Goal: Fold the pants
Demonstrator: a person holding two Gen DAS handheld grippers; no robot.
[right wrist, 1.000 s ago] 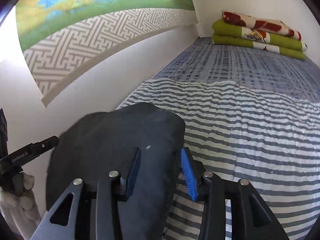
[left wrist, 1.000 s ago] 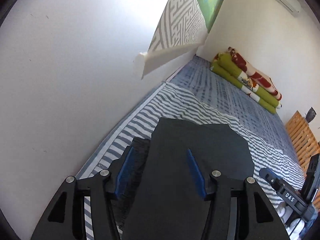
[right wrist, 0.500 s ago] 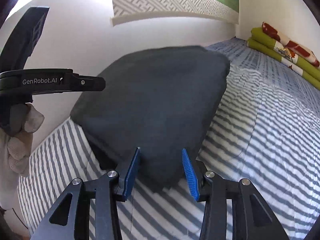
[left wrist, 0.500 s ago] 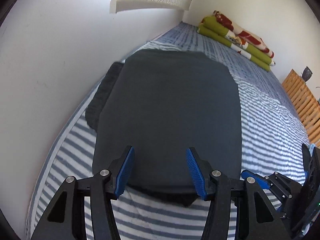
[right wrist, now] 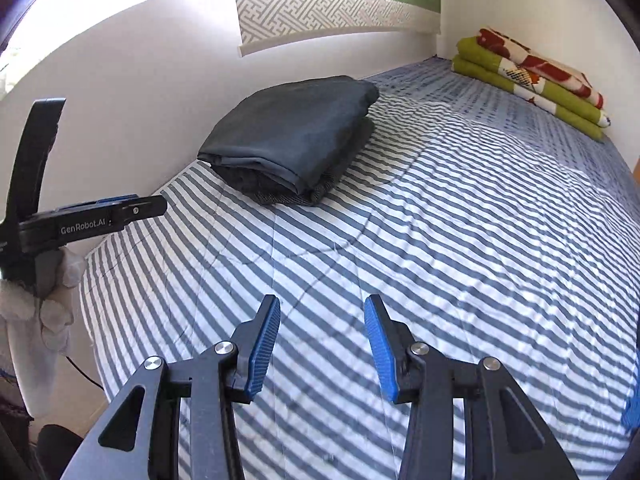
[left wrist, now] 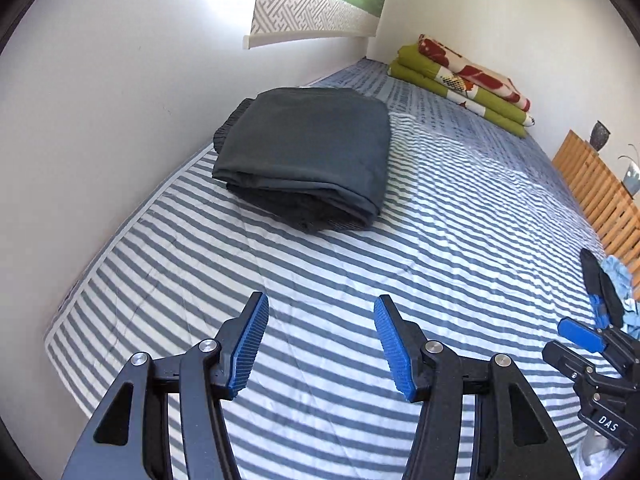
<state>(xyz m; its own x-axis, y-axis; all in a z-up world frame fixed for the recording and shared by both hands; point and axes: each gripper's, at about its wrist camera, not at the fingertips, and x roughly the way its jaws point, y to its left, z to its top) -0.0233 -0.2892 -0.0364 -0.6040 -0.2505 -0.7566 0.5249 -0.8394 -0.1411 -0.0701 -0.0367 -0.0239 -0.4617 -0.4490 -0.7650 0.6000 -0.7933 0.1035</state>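
Folded dark pants [left wrist: 308,156] lie in a compact stack on the striped bed [left wrist: 440,240], close along the white wall [left wrist: 120,100], while both hand-held tools hang back over bare bedding. The left gripper [left wrist: 320,344] points down the bed with its blue fingers [left wrist: 250,344] spread fairly wide and nothing between them; they have just been opening a little further. The right gripper [right wrist: 322,346] stands beside it with its fingers [right wrist: 262,346] parted more narrowly and likewise empty.

The bundle lies ahead of both tools and toward the wall side, well apart from either set of fingers. Its long axis appears to run along the wall, toward the green-and-floral blankets [left wrist: 464,84] stacked at the far end, with the layered edges facing the tools. In the right wrist view, the left tool's body [right wrist: 96,220], held by a gloved hand [right wrist: 44,296], sits on the wall side, so the left hand looks the nearer of the two to the pants.

The fold looks essentially complete; any further touch would mean reaching forward and wallward again, the left tool having the shorter way.
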